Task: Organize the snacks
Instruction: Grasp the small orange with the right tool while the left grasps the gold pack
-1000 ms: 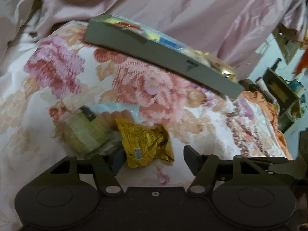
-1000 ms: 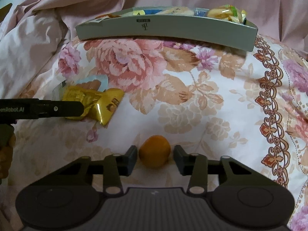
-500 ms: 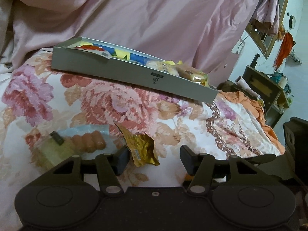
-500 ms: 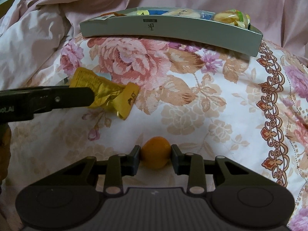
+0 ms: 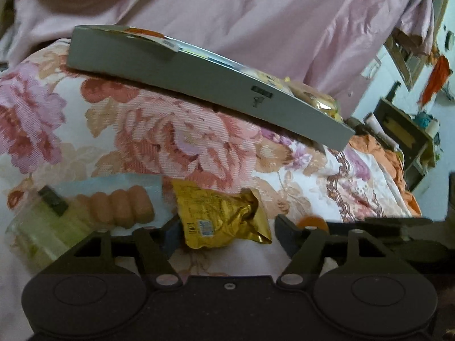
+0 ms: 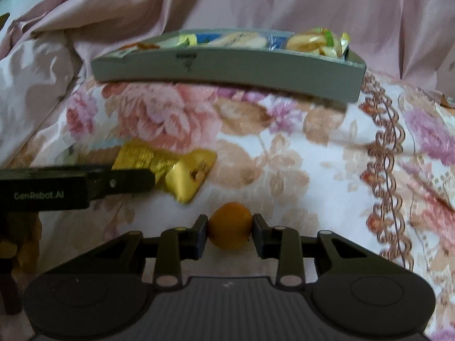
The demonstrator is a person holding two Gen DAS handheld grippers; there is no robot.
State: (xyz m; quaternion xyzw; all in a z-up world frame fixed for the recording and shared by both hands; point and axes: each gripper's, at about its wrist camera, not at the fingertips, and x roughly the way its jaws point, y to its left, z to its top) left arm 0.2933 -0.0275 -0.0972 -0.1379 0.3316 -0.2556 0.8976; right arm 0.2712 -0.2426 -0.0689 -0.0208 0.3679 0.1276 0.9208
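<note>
My right gripper is shut on a small orange fruit, just above the floral bedspread. My left gripper is open, with a gold foil snack packet lying between its fingers; the packet also shows in the right wrist view, beside the left gripper's finger. A clear pack of small sausages and a pale green packet lie left of the gold one. A grey tray holding several snacks sits at the far side, also seen in the left wrist view.
Pink satin bedding is bunched behind the tray and at the left. The bed edge drops off at the right, with an orange cloth and a cluttered shelf beyond.
The right gripper's jaws closed onto the orange fruit and lifted it slightly toward the tray. The left gripper shifted and tilted around the gold packet, staying open.
</note>
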